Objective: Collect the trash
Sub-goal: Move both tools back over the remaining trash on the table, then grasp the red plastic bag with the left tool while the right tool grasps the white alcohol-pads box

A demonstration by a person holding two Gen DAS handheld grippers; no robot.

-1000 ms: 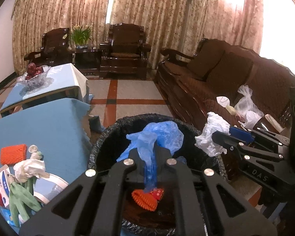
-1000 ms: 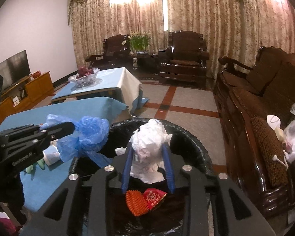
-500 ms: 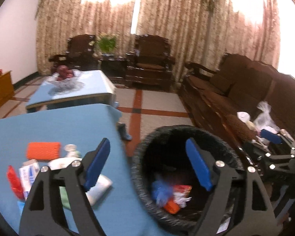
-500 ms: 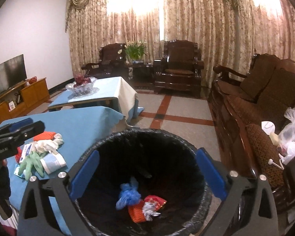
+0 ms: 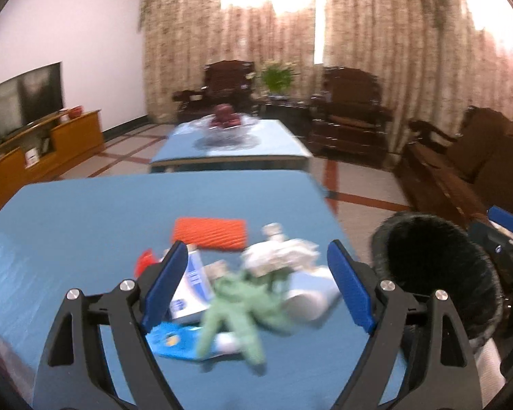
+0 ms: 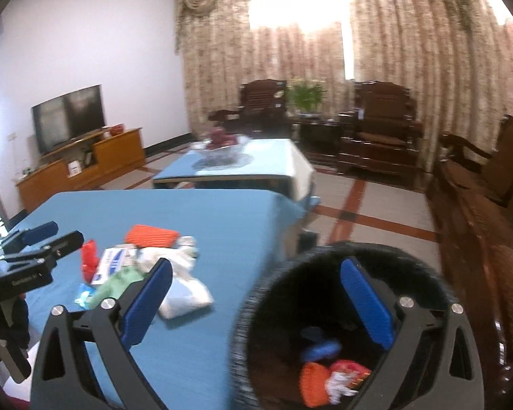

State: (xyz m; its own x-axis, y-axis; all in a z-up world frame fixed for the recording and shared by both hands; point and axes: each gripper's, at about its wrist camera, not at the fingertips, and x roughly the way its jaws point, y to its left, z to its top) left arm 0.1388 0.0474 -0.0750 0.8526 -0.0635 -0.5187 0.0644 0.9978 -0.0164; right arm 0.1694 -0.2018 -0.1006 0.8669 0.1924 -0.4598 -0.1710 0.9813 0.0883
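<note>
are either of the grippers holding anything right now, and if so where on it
Nothing is held. The left gripper is open over the trash pile on the table, touching none of it. The right gripper is open and empty by the bin.

table cover [image 5: 85,225]: matt blue cloth | bin liner [image 6: 325,294]: black plastic | cabinet [image 6: 119,150]: glossy wood

Litter pile [image 5: 253,283] heaped on blue table; black bin [image 6: 345,324] partly filled.
</note>
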